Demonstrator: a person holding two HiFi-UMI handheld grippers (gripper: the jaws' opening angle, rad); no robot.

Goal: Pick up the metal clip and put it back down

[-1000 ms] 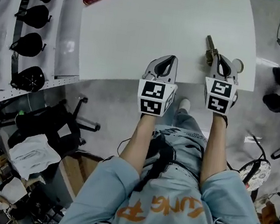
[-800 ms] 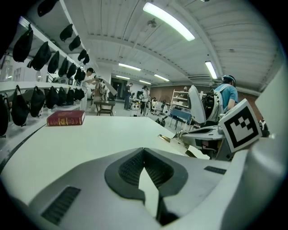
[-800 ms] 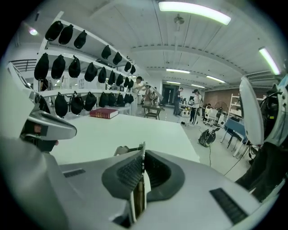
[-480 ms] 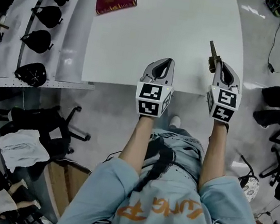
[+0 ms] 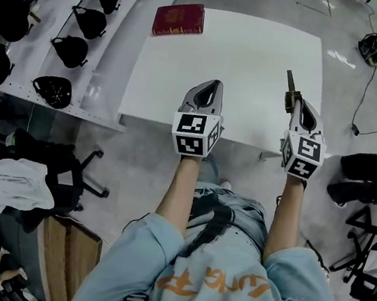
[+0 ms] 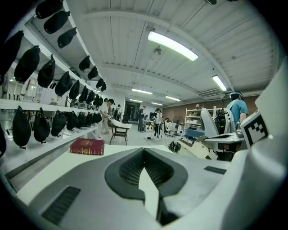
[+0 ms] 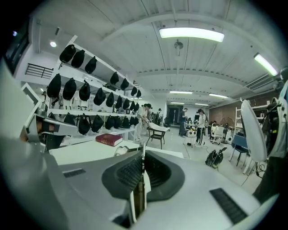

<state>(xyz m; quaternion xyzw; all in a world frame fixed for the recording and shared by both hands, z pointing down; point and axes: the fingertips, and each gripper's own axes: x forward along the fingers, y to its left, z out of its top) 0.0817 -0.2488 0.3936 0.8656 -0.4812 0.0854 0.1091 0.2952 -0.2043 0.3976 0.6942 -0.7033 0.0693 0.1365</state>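
Right gripper [image 5: 294, 103]: jaws closed on the thin brass-toned metal clip [image 5: 290, 84]. In the right gripper view the strip [image 7: 138, 193] stands edge-on between the dark ribbed pads [image 7: 130, 173], and its tip pokes out past them.

Left gripper [image 5: 211, 86]: jaws together, nothing between them. It carries no load.

Change over the last second: both grippers have come up from the near edge of the white rectangular table [image 5: 246, 50], and the clip has risen with the right one. It now hangs clear of the surface, over the near right part and close to the right edge. The dark red hardback book [image 5: 179, 20] stays at the far left corner.

Judgement: the pick-up half looks done. What remains is to lower the clip to the surface and release it.
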